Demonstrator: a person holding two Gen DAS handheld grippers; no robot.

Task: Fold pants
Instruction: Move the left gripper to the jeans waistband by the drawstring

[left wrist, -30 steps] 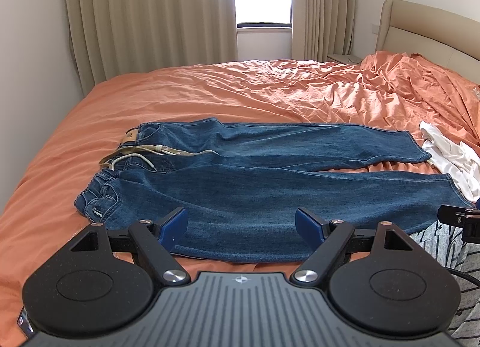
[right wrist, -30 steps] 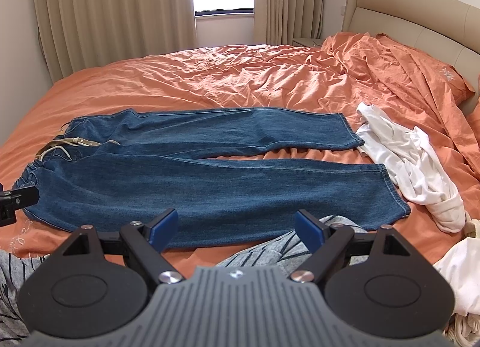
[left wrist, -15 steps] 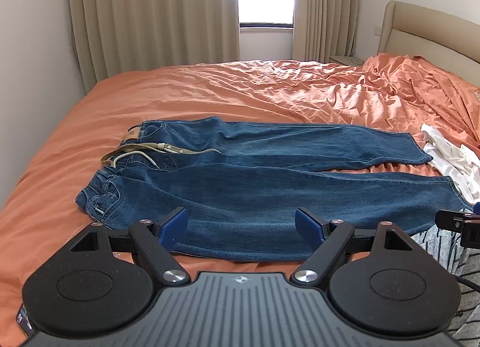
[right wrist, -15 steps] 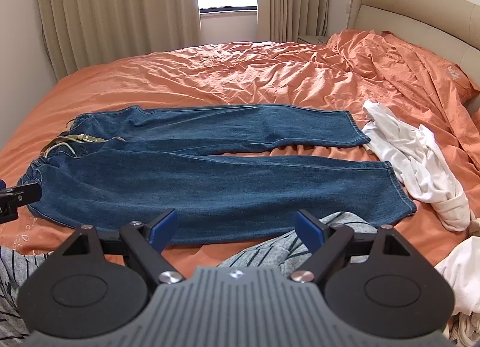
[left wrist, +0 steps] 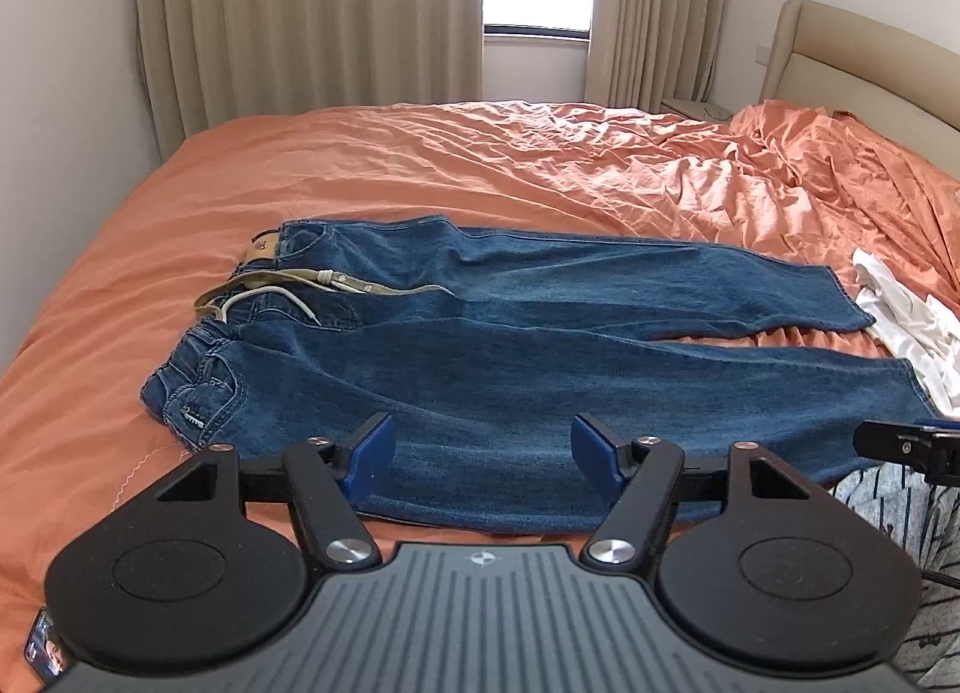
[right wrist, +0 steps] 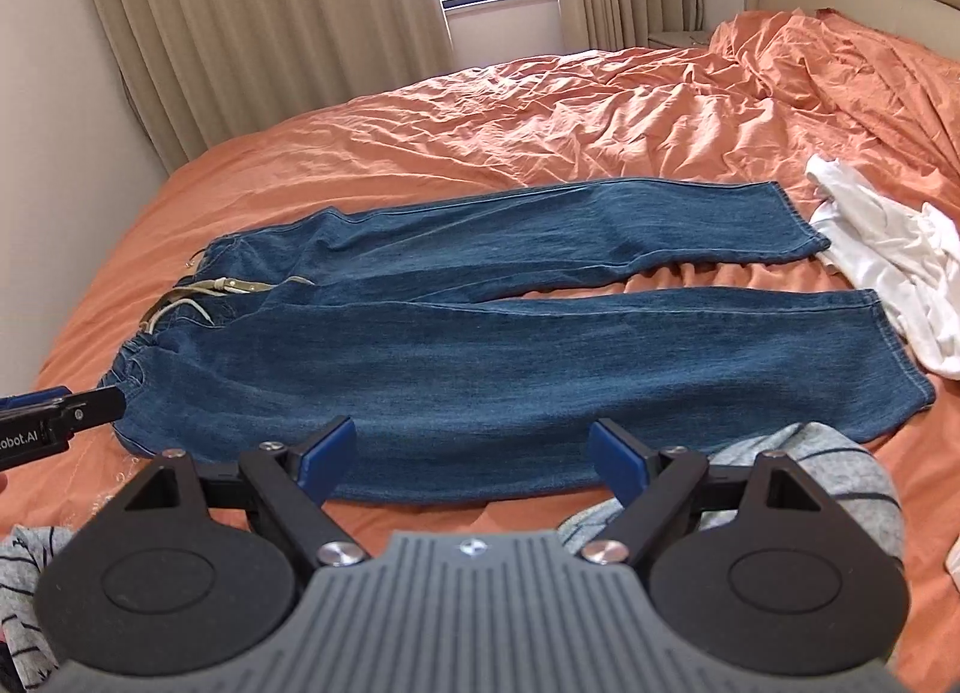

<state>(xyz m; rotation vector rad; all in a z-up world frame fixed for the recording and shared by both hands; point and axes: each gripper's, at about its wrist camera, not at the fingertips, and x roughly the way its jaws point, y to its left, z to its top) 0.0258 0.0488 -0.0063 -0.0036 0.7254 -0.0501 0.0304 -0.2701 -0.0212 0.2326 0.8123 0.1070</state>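
- Above the near edge of the jeans, the left gripper (left wrist: pixel 482 449) hangs with its two blue-tipped fingers spread wide and nothing between them; it touches no cloth.
- The right gripper (right wrist: pixel 474 452) hangs the same way, fingers wide apart and empty, over the near edge of the lower leg; its tip also shows at the right border of the left view, and the left gripper's tip shows at the left border of the right view, close to the waist.
- The jeans (left wrist: pixel 540 369) lie flat and unfolded on the orange bedspread (left wrist: pixel 420 165), waist to the left, hems to the right, the two legs side by side with a narrow wedge of orange showing between them near the hems.
- A tan belt (left wrist: pixel 312 282) and a pale drawstring lie loose across the open waist.
- A white garment (right wrist: pixel 888 267) lies crumpled just beside the hems, touching or nearly touching the far leg's hem.
- A grey striped cloth (right wrist: pixel 834 453) lies bunched at the near edge, under the right gripper, close to the lower leg's hem.
- Beyond the far leg, the bedspread runs bare and wrinkled up to the curtains (left wrist: pixel 300 21); left of the waist there is a strip of bare orange.
- A rumpled heap of orange bedding (right wrist: pixel 840 69) rises at the far right by the headboard (left wrist: pixel 864 57).
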